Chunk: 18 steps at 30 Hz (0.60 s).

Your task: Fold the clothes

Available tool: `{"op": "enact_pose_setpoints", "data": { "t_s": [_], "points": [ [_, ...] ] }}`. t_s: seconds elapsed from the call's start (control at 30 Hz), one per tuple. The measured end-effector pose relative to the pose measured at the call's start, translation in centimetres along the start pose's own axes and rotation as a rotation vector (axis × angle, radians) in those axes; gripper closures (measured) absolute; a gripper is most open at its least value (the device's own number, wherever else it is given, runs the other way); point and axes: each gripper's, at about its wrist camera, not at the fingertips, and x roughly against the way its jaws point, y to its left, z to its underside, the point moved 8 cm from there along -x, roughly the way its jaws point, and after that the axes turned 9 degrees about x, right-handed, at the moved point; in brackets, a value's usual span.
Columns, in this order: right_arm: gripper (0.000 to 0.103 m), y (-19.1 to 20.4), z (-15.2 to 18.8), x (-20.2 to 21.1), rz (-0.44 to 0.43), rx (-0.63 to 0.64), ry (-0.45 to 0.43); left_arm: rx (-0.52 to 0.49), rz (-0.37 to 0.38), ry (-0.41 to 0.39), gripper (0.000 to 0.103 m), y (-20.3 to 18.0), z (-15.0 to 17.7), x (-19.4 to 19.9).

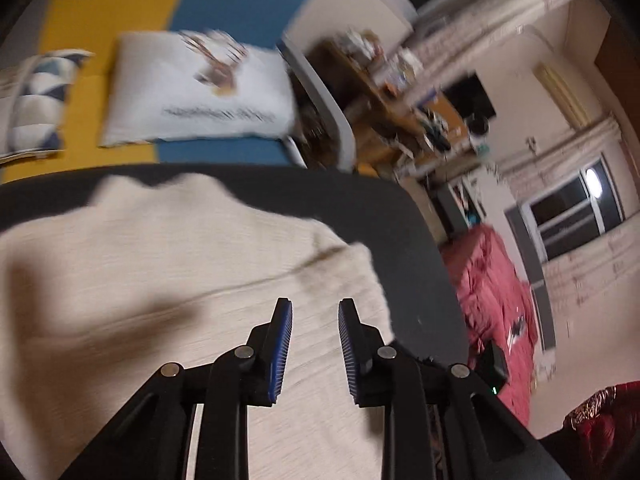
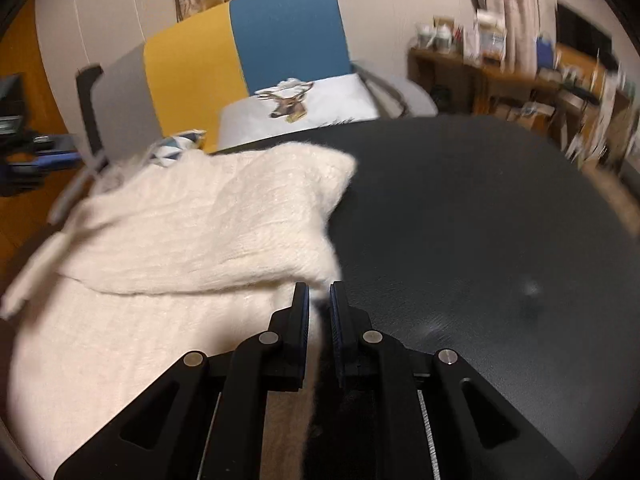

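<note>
A cream knitted sweater [image 2: 192,232] lies on the left part of a dark round table [image 2: 480,220], with one part folded over the rest. My right gripper [image 2: 319,290] is at the sweater's right edge, its fingers nearly together with cream fabric pinched between them. In the left wrist view the sweater [image 1: 160,280] spreads under my left gripper [image 1: 315,308]. That gripper hovers open above the cloth, and its blue pads [image 1: 280,352] hold nothing. The left wrist view is blurred.
Behind the table stands a yellow and blue sofa [image 2: 280,40] with a white deer cushion [image 2: 296,104] and a patterned cushion [image 1: 36,100]. A cluttered wooden desk [image 2: 520,80] is at the right. Red bedding [image 1: 492,292] lies beyond the table [image 1: 400,220] edge.
</note>
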Motion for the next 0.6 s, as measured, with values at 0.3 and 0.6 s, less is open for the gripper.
{"op": "enact_pose_setpoints", "data": {
  "t_s": [0.3,0.6],
  "points": [
    [0.054,-0.4,1.3,3.2,-0.519,-0.478,-0.078,-0.053,-0.037,0.167,0.077,-3.4,-2.4,-10.1],
    [0.04,-1.2,1.1,1.3,-0.734,-0.819,-0.085,-0.096,-0.036,0.327,0.075,-4.5,-4.4,-16.0]
  ]
}}
